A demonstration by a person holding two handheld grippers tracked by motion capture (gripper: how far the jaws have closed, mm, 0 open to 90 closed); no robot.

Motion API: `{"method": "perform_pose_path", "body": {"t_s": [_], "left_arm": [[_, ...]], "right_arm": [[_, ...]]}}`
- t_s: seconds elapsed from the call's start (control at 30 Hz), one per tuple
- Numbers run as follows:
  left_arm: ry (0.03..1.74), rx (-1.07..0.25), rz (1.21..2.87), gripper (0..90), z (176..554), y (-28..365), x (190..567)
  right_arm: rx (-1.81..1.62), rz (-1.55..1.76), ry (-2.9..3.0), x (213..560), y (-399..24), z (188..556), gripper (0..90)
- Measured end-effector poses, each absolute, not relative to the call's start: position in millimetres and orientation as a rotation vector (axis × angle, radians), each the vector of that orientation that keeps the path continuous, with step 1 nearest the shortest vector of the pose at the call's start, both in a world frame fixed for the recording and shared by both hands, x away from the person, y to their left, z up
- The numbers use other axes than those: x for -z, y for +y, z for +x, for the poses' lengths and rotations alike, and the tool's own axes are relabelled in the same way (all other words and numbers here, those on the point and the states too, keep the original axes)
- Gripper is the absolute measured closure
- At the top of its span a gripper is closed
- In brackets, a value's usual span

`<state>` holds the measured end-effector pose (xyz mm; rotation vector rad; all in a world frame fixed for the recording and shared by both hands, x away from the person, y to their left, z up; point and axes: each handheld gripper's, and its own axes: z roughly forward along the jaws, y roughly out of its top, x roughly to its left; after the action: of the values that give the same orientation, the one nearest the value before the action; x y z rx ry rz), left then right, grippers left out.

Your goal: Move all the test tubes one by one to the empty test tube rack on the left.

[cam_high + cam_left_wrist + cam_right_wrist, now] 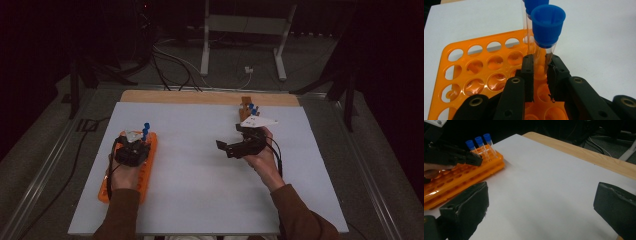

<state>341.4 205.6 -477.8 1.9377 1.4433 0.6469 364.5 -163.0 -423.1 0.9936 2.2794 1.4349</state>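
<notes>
1. Left tool (540, 75), lower centre of its own view, is clamped on a clear blue-capped tube (544, 37) standing in the orange rack (481, 65).
2. Right tool (541, 207) gapes wide and holds nothing above the white table (544, 182).

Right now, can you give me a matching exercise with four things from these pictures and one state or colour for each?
1. left gripper
2. right gripper
3. rack
4. cap

a. blue
b. jaws wide apart, nothing between them
c. orange
d. jaws shut on a tube

Pairs: 1-d, 2-b, 3-c, 4-a
</notes>
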Motion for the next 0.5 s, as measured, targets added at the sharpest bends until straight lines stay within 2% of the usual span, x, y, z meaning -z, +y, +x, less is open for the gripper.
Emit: {"method": "perform_pose_path", "body": {"t_s": [0.2,0.5], "left_arm": [[1.442,-0.619,1.877,68.9,339,212,477],[1.412,-0.594,1.743,47.2,329,226,475]], "right_arm": [[-1.439,0.999,2.277,424,-164,365,0.0],[-1.449,0.999,2.265,422,-167,365,0.0]]}}
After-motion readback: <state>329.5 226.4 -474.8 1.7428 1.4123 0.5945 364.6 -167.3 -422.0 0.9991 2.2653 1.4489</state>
